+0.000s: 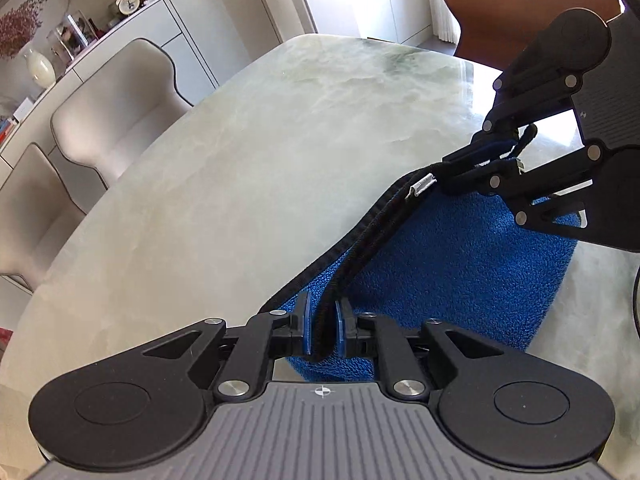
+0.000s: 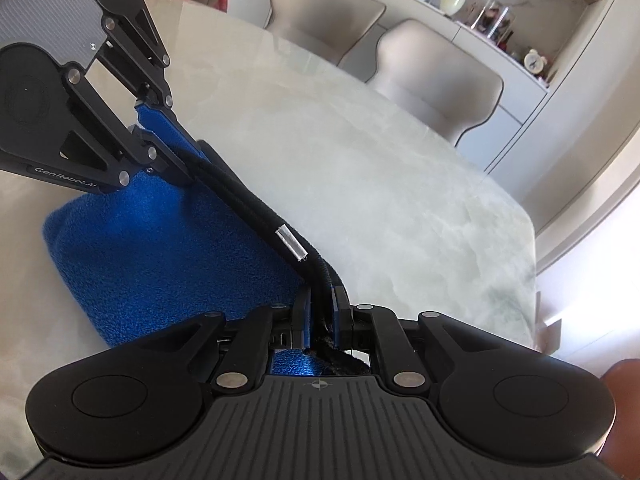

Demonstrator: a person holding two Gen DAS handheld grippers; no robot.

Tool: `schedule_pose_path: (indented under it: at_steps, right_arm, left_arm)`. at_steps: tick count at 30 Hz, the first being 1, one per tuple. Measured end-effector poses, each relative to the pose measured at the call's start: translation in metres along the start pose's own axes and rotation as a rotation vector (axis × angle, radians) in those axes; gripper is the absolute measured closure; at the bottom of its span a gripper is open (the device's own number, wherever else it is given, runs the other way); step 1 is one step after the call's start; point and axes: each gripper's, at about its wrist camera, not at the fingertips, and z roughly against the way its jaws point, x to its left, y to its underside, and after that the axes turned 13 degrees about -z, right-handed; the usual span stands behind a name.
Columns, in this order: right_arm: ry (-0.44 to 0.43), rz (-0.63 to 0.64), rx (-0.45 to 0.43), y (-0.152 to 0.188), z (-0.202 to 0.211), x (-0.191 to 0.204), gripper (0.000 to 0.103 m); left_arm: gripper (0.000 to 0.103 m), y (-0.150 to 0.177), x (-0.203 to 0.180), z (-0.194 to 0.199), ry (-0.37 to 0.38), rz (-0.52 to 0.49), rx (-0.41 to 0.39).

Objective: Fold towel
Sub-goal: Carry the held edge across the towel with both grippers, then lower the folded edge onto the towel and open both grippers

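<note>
The blue towel (image 1: 460, 264) lies folded over on the marble table (image 1: 248, 168), its black-bound edge (image 1: 360, 248) doubled and stretched taut between my two grippers; a small white tag (image 2: 292, 242) sits on that edge, nearer my right side. My left gripper (image 1: 323, 322) has the black hem running between its blue pads, which look slightly apart around it, so I cannot tell how firmly they pinch; my right gripper (image 2: 320, 316) is clamped tight on the other corner of the hem. Pale upholstered chairs (image 2: 436, 80) stand beyond the table; a brown chair (image 1: 528, 12) stands at the far end.
</note>
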Motion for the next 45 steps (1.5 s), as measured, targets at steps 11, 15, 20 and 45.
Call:
schedule_pose_path:
  at_steps: [11, 15, 20, 45]
  right_arm:
    - [-0.015, -0.011, -0.001, -0.005, -0.01, -0.003, 0.093]
    - [-0.023, -0.022, 0.005, -0.007, -0.01, 0.0, 0.092]
    - [-0.014, -0.029, 0.014, -0.008, -0.015, -0.002, 0.087]
    - [0.05, -0.085, -0.204, 0.002, 0.02, -0.005, 0.066]
  left_arm:
    - [0.079, 0.018, 0.015, -0.006, -0.018, 0.132, -0.04]
    - [0.079, 0.026, 0.02, -0.007, -0.023, 0.163, -0.054]
    - [0.072, 0.033, 0.026, -0.003, -0.055, 0.214, -0.102]
    - [0.058, 0.029, 0.015, 0.009, -0.081, 0.195, -0.193]
